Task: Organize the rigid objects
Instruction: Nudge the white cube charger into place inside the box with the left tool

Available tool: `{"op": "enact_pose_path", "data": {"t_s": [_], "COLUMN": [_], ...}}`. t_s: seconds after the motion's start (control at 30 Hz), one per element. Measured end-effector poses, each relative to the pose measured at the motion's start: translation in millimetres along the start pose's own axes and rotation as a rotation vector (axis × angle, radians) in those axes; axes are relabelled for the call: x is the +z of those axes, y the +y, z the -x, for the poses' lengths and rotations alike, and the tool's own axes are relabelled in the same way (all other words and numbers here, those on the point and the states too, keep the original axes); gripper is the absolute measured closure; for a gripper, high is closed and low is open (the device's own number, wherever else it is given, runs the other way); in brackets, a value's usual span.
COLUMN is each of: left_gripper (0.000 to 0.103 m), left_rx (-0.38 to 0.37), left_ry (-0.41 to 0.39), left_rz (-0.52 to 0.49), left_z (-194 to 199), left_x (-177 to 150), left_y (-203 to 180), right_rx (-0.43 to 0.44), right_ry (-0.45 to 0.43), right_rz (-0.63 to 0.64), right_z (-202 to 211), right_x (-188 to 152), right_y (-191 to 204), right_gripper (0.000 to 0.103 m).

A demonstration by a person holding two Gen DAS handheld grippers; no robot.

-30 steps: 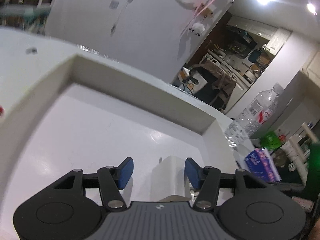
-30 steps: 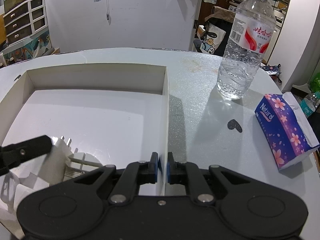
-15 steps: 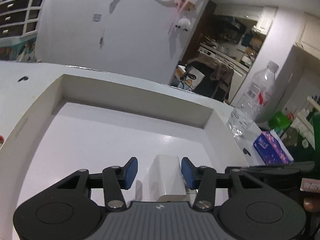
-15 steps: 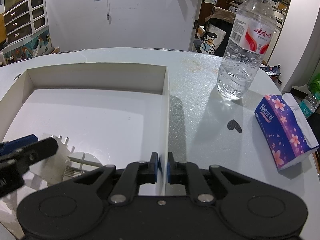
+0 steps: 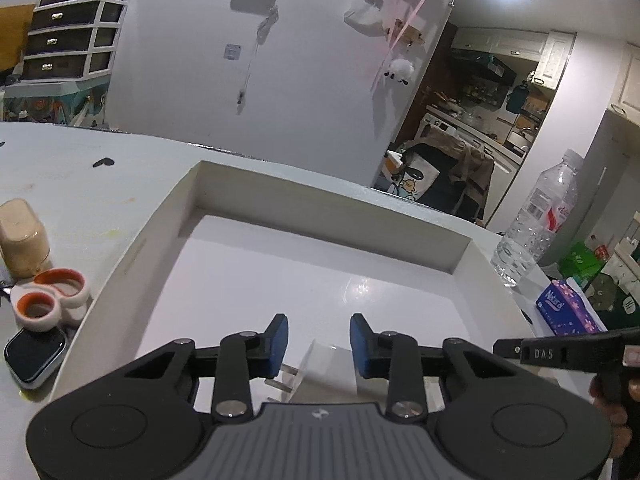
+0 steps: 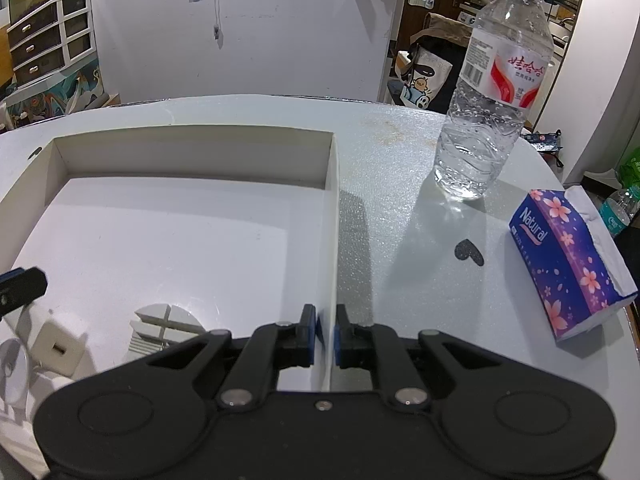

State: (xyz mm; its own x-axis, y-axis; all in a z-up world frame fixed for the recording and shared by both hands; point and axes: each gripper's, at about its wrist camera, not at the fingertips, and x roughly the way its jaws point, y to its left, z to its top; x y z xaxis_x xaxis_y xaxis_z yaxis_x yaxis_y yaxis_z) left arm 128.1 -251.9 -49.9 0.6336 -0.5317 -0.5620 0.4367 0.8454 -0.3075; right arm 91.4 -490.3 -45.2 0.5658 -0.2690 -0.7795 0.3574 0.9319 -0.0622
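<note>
Big white tray (image 5: 132,256) fills my view, and my right gripper (image 6: 327,332) is clamped tight on its right wall. Left gripper (image 5: 318,340) hovers inside, jaws just narrowed but pads gripping nothing. White charger (image 5: 324,364) lies on the tray floor right beneath them, prongs pointing left, crosswise to the jaws. Left's job, I'd say.

The white charger (image 5: 316,376) is half hidden under the left tool (image 5: 318,340), so only its prongs and one corner show. The scissors (image 5: 48,300) show their handles alone; the blades run off the left edge. The smartwatch (image 5: 34,356) has its strap out of sight. In the right wrist view, the slotted round piece (image 6: 164,326) is partly covered by the right tool (image 6: 327,330). A clear round thing (image 6: 14,372) at the left edge is too faint to identify.
</note>
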Motion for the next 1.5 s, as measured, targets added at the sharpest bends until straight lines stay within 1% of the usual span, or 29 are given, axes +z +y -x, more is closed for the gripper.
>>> {"op": "enact_pose_path", "data": {"t_s": [0.1,0.17,0.3,0.4,0.53,0.67,0.77,0.87,1.03,1.13,1.23,1.33,1.4,1.5], "left_gripper": [0.069,0.069,0.069,0.069,0.069,0.069,0.069,0.069,0.069,0.069,0.069,0.072,0.072,0.072], "left_rx": [-0.013,-0.036,-0.066,-0.071,-0.04,-0.001,-0.006,0.005,0.029,0.012,0.007,-0.008,-0.012,-0.031], "left_ry": [-0.004,-0.027,-0.045,-0.008,0.056,0.09,0.084,0.07,0.083,0.098,0.094,0.099,0.1,0.108], "left_rz": [0.02,0.026,-0.027,-0.109,-0.208,-0.253,-0.252,-0.249,-0.228,-0.195,-0.174,-0.186,-0.2,-0.196], "left_z": [4.8,13.4,34.4,44.6,45.9,32.7,22.9,10.7,-9.7,-14.6,-18.2,-16.7,-14.3,-11.5], "left_x": [1.0,2.4,2.7,-1.0,-12.7,-17.0,-11.9,-1.3,11.4,13.4,15.7,12.9,9.5,5.5], "left_y": [5.8,8.7,11.0,9.2,5.0,-1.0,-6.7,-13.0,-18.8,-16.0,-12.5,-16.6,-21.0,-26.7], "right_rx": [0.001,0.002,0.001,0.001,0.001,-0.001,0.0,0.0,0.0,-0.002,-0.005,-0.005,-0.005,-0.007], "right_ry": [0.0,0.001,0.001,0.001,0.001,0.001,0.002,0.002,0.002,0.002,0.001,0.001,0.001,0.001], "right_rz": [-0.001,-0.002,0.0,0.001,0.001,0.003,0.003,0.004,0.007,0.009,0.013,0.013,0.014,0.015], "right_z": [0.0,0.1,0.0,0.1,0.1,0.0,-0.4,-0.4,-0.5,-0.5,-0.2,-0.1,0.3,0.9], "right_x": [0.0,0.1,0.0,0.0,0.0,0.3,0.5,0.3,0.2,-0.1,-0.6,-0.8,-1.2,-1.0], "right_y": [-0.2,0.1,0.4,0.5,0.6,0.2,-0.2,-0.3,0.4,0.9,2.1,2.4,3.2,3.6], "right_gripper": [0.094,0.094,0.093,0.093,0.093,0.093,0.093,0.093,0.093,0.092,0.092,0.092,0.092,0.091]}}
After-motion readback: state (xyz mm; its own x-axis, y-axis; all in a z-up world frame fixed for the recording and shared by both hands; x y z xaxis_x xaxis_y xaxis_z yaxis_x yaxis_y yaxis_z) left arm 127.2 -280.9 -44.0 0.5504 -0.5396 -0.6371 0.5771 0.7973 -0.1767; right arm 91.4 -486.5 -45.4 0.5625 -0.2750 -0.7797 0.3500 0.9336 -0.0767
